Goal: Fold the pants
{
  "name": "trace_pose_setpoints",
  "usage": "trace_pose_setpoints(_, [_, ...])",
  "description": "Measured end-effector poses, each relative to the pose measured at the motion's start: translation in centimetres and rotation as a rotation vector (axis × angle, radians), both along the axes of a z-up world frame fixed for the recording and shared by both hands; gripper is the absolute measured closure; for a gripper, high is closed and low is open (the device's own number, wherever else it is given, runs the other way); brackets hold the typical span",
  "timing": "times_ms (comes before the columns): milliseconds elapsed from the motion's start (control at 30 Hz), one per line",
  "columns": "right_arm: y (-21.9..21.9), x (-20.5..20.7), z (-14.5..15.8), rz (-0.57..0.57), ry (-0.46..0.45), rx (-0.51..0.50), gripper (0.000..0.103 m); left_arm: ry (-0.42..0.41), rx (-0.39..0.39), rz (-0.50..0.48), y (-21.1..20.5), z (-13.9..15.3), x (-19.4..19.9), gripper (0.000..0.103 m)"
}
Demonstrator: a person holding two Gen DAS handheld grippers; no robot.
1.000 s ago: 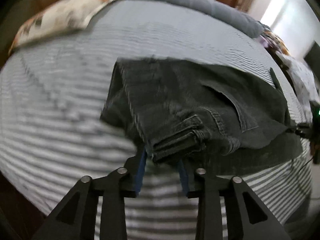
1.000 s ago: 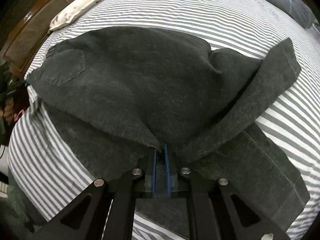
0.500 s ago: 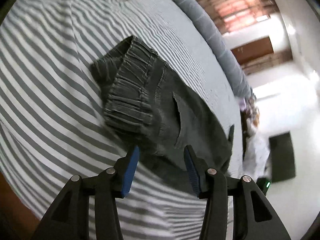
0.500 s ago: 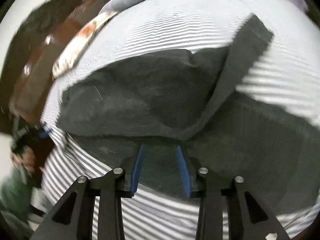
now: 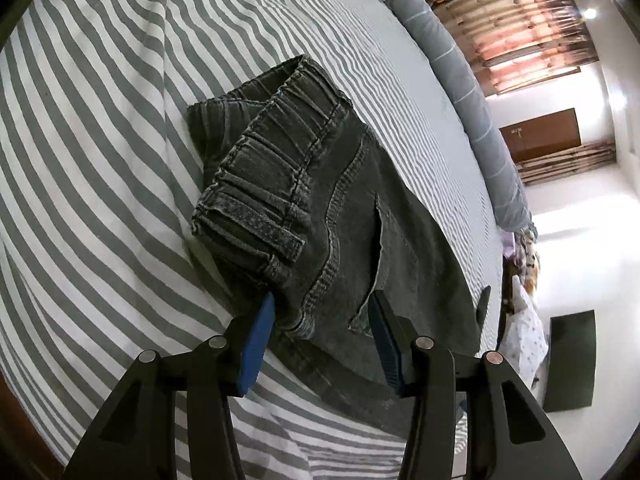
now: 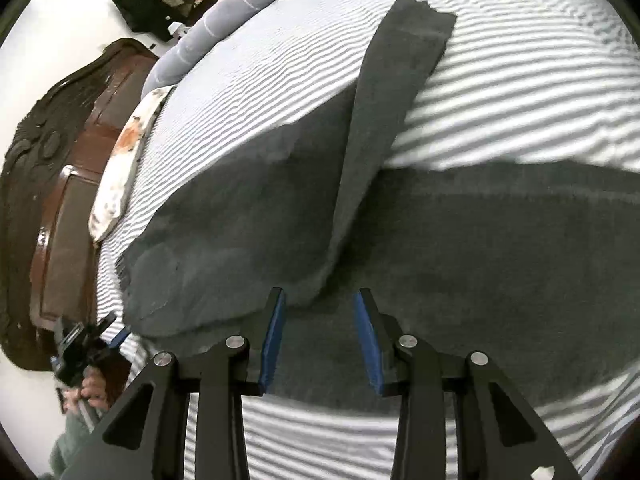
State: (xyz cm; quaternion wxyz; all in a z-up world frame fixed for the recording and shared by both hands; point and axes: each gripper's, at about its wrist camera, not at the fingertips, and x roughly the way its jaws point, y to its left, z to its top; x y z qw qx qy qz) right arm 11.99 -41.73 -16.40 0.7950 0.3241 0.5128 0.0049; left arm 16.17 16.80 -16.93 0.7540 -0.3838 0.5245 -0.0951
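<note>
Both tongs point(image 5: 322, 320) point(image 6: 320, 320) gape, freshly parted, over the pants point(image 5: 320, 200).

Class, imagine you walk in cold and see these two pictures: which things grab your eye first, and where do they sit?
The dark grey pants stand out, lying folded over on the striped bedsheet, their gathered waistband toward the left gripper. In the right wrist view one leg slants up across the sheet, away from the right gripper. Both grippers stand open over the cloth, blue pads apart, pressing on nothing.
</note>
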Motion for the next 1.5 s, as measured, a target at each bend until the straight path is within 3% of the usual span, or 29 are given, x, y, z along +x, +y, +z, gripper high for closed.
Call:
trace_pose_setpoints(200, [-2.3, 3.2, -1.6, -0.094, 0.004, 0.085, 0.069, -0.010, 0.012, 0.046, 0.4, 0.0, 0.1, 0.072])
trace_pose_setpoints(367, [-3.8, 5.0, -2.2, -0.116, 0.004, 0.070, 0.084, -0.010, 0.035, 0.058, 1.0, -0.6, 0.1, 0.084])
trace_pose_setpoints(733, [-6.9, 8.6, -2.8, -0.182, -0.004, 0.046, 0.086, 0.014, 0.093, 0.064, 0.1, -1.3, 0.9, 0.084])
trace_pose_setpoints(900, [-7.4, 8.4, -1.6, -0.171, -0.039, 0.020, 0.097, 0.027, 0.068, 0.096, -0.1, -1.8, 1.5, 0.083])
trace_pose_setpoints(1000, [-7.4, 7.7, -0.4, -0.171, -0.062, -0.015, 0.098, 0.006, 0.080, 0.104, -0.2, -1.6, 1.6, 0.084])
trace_pose_setpoints(1067, [-7.7, 6.9, 0.4, -0.181, -0.070, -0.036, 0.098, 0.004, 0.117, 0.098, -0.1, -1.4, 1.6, 0.097])
trace_pose_setpoints(1500, [-6.5, -2.2, 2.6, -0.191, -0.050, -0.077, 0.099, -0.109, 0.228, 0.051, 0.7, 2.2, 3.9, 0.101])
